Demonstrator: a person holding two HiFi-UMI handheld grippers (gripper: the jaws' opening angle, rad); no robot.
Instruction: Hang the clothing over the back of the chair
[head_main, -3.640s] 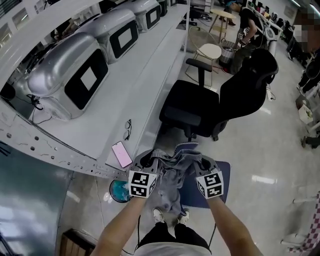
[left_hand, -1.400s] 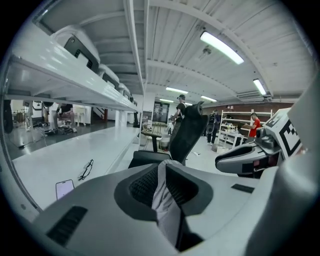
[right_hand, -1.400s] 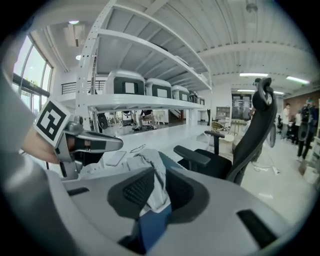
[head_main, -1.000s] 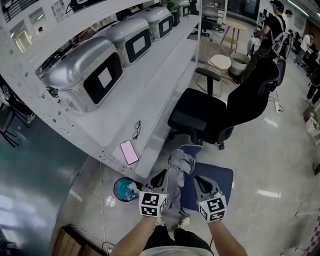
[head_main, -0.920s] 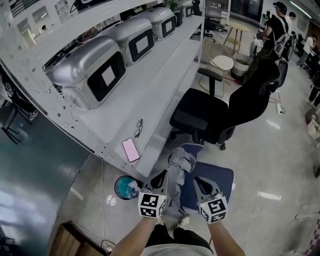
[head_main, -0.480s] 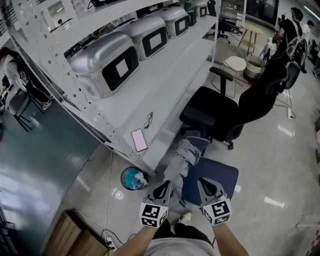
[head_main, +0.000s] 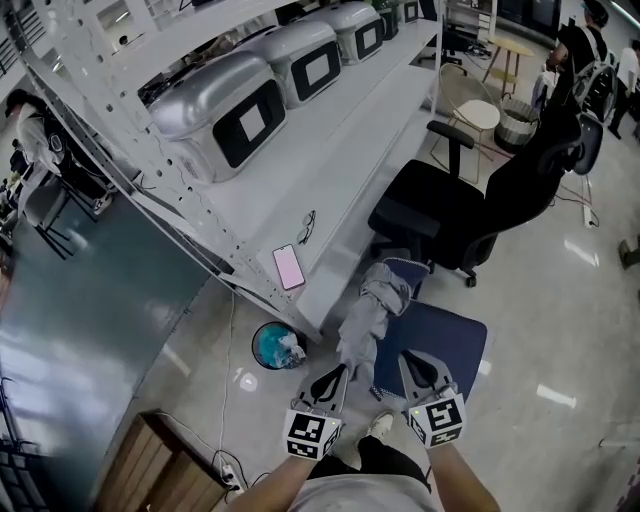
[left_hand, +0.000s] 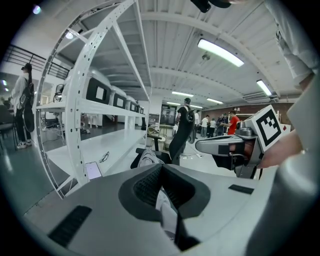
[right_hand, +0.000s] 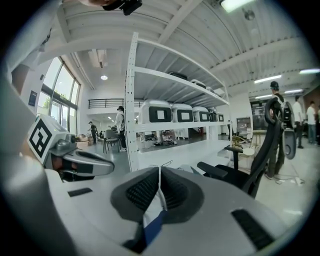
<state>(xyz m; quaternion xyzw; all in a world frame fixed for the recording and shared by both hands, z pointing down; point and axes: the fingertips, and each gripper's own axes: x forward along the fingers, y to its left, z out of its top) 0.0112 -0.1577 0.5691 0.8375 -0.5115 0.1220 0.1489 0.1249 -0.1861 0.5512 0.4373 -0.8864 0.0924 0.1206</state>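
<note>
— Grey and dark-blue cloth, that clothing (head_main: 372, 300): soft, light and floppy, I'd judge. It will sag and slide wherever it isn't gripped, so the hold belongs on an edge at each end.

— Who has it?

— Start furthest left of the black chair (head_main: 430, 205). The left gripper (head_main: 333, 378) has its jaws pressed together on a fold of the grey part. The cloth runs up out of the jaws and bunches towards the chair.

— And the other one?

— The right gripper (head_main: 418, 362), nearer the chair's side, is clamped on a pale-and-blue hem. The blue panel spreads out just beyond its tips.

— So where's the garment against the chair?

— On the near side of it, in front of the seat, held up between the two claws. It's apart from the chair back (head_main: 528, 175), which stands furthest right. Nothing is draped yet. My guess is it must be carried over and lifted above that back.
</note>
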